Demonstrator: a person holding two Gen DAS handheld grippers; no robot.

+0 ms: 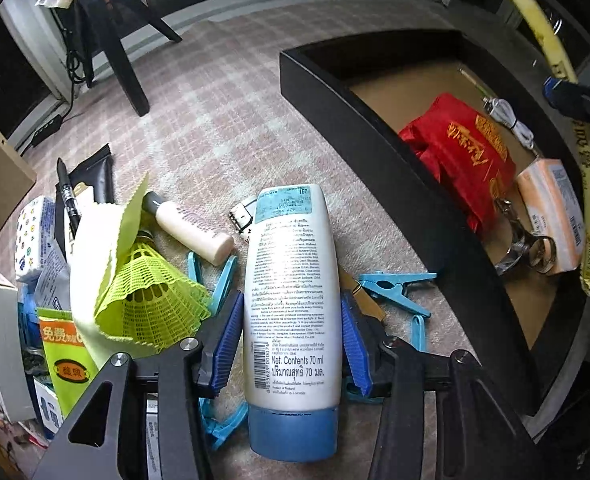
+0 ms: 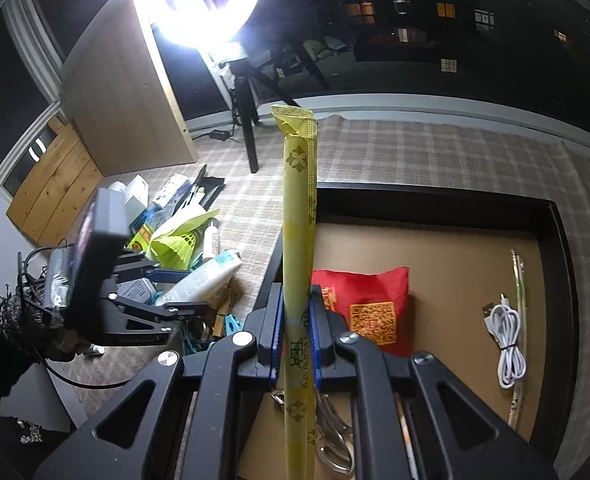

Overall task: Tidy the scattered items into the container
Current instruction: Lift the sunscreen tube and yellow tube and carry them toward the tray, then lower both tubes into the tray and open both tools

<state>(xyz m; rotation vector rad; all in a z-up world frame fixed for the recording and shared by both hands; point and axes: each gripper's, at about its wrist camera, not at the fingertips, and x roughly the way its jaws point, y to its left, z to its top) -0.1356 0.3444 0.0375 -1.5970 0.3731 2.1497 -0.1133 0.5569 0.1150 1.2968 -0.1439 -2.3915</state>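
The black container (image 2: 447, 200) is seen on the plaid-covered floor. Over it a yellow tea stick (image 2: 299, 240) is clamped in the right gripper (image 2: 296, 332), awaiting release. The white lotion tube (image 1: 291, 300) is straddled by the half-open left gripper (image 1: 291, 344), not yet pinched; closing seems next. Blue clothes pegs (image 1: 395, 286) and a shuttlecock (image 1: 155, 292) crowd it.

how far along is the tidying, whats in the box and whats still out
Partly done. The black box already holds a red pouch, a white cable and an orange pack. The right tongs grip a yellow tea stick above it. The open left tongs straddle a lotion tube; a shuttlecock, clothespins and the rest remain outside.
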